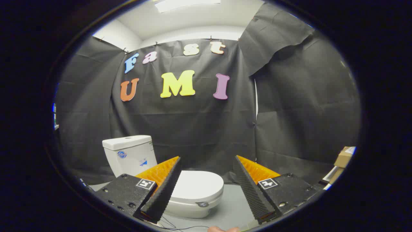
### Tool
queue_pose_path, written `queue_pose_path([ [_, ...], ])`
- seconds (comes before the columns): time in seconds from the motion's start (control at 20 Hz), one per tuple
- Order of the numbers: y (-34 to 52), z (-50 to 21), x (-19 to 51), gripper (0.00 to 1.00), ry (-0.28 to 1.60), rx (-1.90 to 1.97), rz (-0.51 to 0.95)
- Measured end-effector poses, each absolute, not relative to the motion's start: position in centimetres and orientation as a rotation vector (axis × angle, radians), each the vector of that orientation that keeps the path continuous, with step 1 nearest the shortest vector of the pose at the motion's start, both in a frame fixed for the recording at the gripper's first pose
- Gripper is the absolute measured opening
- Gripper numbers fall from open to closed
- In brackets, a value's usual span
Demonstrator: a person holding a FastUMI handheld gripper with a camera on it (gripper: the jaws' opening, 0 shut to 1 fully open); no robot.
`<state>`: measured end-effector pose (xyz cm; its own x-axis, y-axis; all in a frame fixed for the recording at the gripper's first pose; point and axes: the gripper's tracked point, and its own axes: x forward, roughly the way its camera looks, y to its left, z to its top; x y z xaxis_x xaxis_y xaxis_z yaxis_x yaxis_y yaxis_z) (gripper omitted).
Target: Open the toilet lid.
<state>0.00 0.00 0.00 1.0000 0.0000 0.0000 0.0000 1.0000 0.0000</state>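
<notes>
Tongs (pixel 206 161) spread wide, nothing between the fingers, held in the air above the floor (pixel 231 209). Toilet (pixel 180 180) stands ahead and to the left, against the black cloth wall (pixel 199 129). Toilet lid (pixel 198 185) down, flat on the bowl; left finger crosses in front of its near edge, apart from it. Tank (pixel 128 154) upright behind the lid. Cardboard boxes (pixel 342 159) far right by the wall. Thin cable (pixel 180 227) on the floor just below the fingers.
</notes>
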Motion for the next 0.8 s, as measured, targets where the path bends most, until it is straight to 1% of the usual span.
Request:
queue_pose_path([
  [0.35,-0.9,0.1,-0.1,1.00,0.000,0.060,-0.014],
  [0.5,-1.5,0.6,0.0,1.00,-0.024,0.040,-0.043],
  [0.8,-1.0,0.1,-0.2,1.00,-0.015,0.048,-0.025],
])
